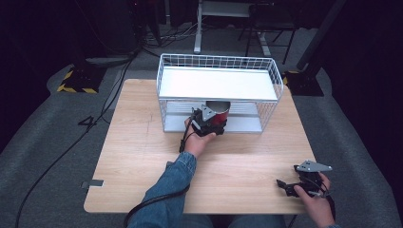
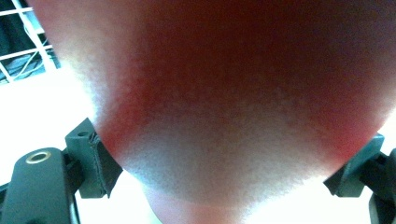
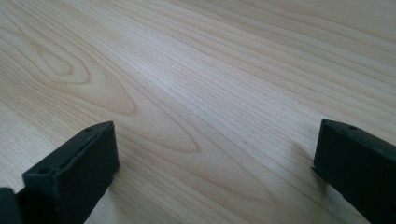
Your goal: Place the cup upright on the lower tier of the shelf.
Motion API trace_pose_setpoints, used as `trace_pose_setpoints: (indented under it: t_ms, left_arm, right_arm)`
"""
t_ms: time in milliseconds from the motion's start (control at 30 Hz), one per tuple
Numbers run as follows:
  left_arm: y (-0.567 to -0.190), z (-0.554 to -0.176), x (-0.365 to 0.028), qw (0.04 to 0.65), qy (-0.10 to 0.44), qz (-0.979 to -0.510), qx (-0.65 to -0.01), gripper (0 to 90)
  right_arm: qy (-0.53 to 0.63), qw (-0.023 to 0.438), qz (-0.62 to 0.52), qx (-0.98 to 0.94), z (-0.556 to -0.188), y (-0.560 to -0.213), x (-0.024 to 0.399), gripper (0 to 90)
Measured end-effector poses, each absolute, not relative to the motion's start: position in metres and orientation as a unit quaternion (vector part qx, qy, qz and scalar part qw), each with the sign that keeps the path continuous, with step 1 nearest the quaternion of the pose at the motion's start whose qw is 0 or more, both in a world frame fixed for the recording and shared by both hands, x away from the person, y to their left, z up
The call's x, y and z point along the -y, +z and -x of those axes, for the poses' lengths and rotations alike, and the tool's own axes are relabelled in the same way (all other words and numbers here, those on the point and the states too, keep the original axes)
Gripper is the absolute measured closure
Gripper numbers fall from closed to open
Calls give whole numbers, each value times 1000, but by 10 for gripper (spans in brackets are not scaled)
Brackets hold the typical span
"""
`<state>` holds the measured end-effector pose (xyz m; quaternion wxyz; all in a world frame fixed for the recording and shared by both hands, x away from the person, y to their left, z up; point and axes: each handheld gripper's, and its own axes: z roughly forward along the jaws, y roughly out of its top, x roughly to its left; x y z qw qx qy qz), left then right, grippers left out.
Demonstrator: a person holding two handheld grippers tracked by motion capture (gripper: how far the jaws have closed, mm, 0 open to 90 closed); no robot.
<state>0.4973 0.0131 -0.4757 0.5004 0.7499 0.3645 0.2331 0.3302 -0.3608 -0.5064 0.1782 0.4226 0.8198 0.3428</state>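
Observation:
A red can (image 1: 219,112) with a grey top sits at the front opening of the white wire rack (image 1: 160,90), under its upper shelf. My left gripper (image 1: 211,125) is shut on the can from the near side. In the left gripper view the red can (image 2: 224,107) looms blurred and very close, and both pads (image 2: 99,163) press against its sides. Whether the can rests on the lower shelf I cannot tell. My right gripper (image 1: 286,186) lies low over the wooden table (image 1: 138,156) at the front right, open; its jaws stand wide apart around the gripper's midpoint (image 3: 215,168) with bare wood between them.
The rack stands at the table's far middle, with a white upper shelf (image 1: 216,83) and a lower shelf (image 1: 247,124). A black cable (image 1: 157,199) trails from the left sleeve. Dark floor, cables and stands surround the table.

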Motion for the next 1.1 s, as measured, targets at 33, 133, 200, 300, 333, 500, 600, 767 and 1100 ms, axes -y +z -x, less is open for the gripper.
trace_pose_setpoints:
  t_ms: [33,133,200,300,333,500,600,767,1100]
  left_arm:
    - [-476,-500,-12,500,233,-749,-367,163]
    - [-478,-508,-11,502,231,-747,-369,162]
    - [-479,-512,-11,504,234,-746,-367,162]
    - [-483,-518,-9,508,240,-741,-368,162]
    - [-484,-520,-9,508,239,-739,-373,162]
    - [-490,-527,-10,509,238,-728,-393,161]
    - [-491,-529,-11,505,232,-726,-405,160]
    - [-492,-531,-12,504,231,-726,-407,159]
    - [-495,-535,-11,507,225,-732,-396,145]
  right_arm:
    - [342,179,-423,-820,-330,-506,361,1]
    - [343,178,-423,-820,-330,-506,361,1]
    - [343,178,-423,-820,-330,-506,361,1]
    - [343,178,-423,-820,-330,-506,361,1]
    - [343,178,-423,-820,-330,-506,361,1]
    - [343,178,-423,-820,-330,-506,361,1]
    - [343,178,-423,-820,-330,-506,361,1]
    - [342,179,-423,-820,-330,-506,361,1]
    - [343,178,-423,-820,-330,-506,361,1]
